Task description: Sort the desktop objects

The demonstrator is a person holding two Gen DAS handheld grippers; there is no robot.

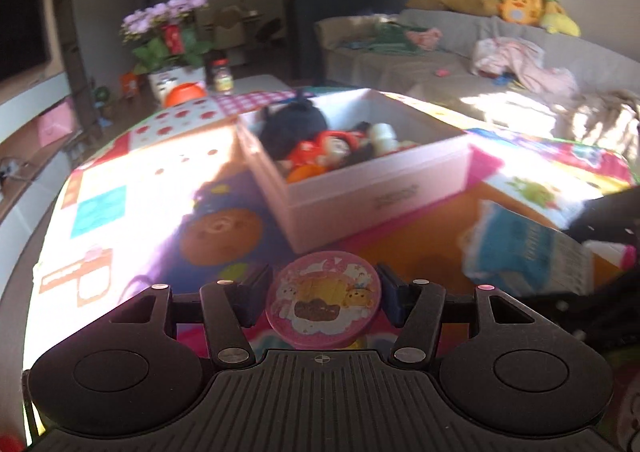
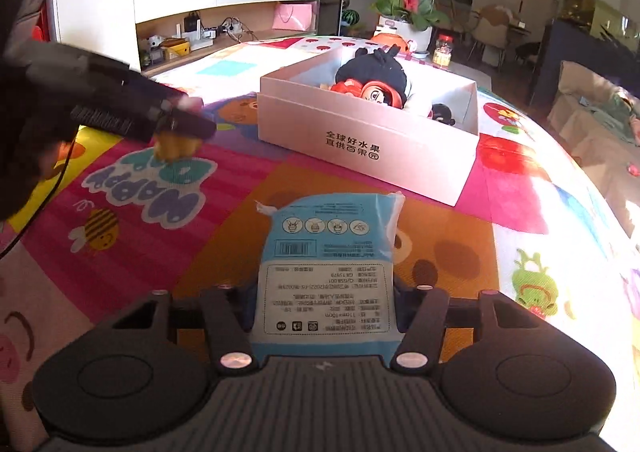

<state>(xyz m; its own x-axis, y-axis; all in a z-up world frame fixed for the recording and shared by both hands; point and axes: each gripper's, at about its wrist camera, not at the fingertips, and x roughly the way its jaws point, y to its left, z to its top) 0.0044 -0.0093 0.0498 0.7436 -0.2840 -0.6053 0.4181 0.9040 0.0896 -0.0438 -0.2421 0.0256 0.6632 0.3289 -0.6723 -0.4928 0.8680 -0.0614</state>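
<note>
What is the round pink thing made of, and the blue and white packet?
Round pink disc: probably hard plastic or tin, smooth, with a printed cartoon; I can't tell which. Blue-and-white packet: thin glossy plastic film, with a crinkled torn top edge and soft creases.

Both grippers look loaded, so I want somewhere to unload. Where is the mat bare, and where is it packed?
Bare mat lies between the white box and the blue packet, and on the sunlit squares left of the box. The box itself is crowded with toys.

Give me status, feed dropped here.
Left gripper shut on pink round tin. Right gripper shut on blue packet. White box ahead, path open.
</note>
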